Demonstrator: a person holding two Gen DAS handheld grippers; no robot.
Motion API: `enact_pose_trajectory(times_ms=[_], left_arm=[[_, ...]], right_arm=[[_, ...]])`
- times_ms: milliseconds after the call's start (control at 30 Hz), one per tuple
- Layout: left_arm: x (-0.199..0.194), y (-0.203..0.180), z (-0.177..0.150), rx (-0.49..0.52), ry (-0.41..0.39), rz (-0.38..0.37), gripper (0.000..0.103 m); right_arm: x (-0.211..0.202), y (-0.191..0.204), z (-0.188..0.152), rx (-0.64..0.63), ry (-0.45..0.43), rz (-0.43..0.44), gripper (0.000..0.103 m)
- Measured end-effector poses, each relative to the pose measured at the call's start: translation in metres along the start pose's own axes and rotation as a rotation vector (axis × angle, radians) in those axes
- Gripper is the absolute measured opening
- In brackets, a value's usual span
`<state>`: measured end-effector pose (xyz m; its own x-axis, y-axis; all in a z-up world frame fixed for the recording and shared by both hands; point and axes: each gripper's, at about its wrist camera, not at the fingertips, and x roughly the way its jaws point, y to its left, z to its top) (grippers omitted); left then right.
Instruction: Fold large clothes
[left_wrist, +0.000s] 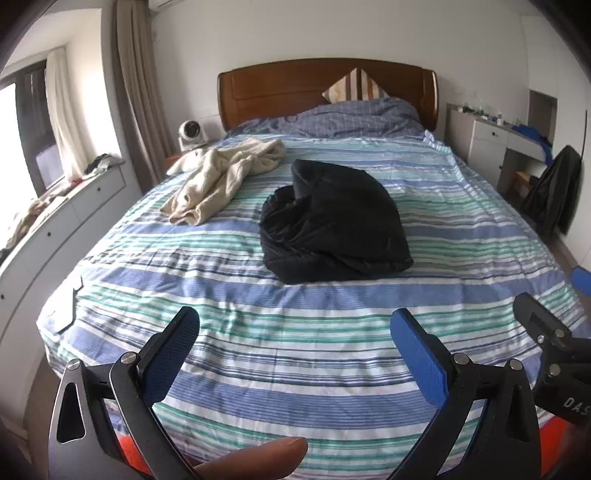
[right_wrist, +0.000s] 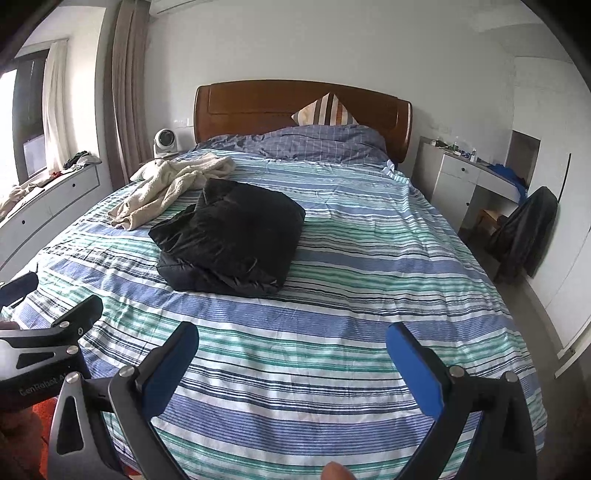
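A black padded jacket (left_wrist: 332, 225) lies folded in a bundle in the middle of the striped bed (left_wrist: 295, 332); it also shows in the right wrist view (right_wrist: 232, 240). A cream garment (left_wrist: 221, 177) lies crumpled at the bed's far left, also in the right wrist view (right_wrist: 173, 184). My left gripper (left_wrist: 295, 328) is open and empty above the bed's near end, well short of the jacket. My right gripper (right_wrist: 291, 343) is open and empty, likewise near the foot. Each gripper shows at the other view's edge.
A wooden headboard (left_wrist: 325, 85) with pillows stands at the far end. A white fan (left_wrist: 190, 134) sits at the bed's left. White drawers (left_wrist: 55, 229) line the left wall. A desk (left_wrist: 498, 136) and a chair draped in dark clothing (left_wrist: 557, 192) stand at the right.
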<state>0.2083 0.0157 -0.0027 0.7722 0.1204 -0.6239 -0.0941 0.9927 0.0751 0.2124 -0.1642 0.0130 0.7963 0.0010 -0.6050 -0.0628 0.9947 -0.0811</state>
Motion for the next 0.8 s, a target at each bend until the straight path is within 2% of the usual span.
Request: enact_pose_trajectory(times_ms=[167,800], left_arm=[[-0.001,0.000,0.001,0.001,-0.006,0.017,0.103],[0.011,0.005,0.002,-0.012,0.023,0.000,0.103]], right_arm=[[0.000,0.002,0.001,-0.005,0.000,0.002,0.103],[0.004,0.000,0.004,0.006,0.013,-0.014,0.103]])
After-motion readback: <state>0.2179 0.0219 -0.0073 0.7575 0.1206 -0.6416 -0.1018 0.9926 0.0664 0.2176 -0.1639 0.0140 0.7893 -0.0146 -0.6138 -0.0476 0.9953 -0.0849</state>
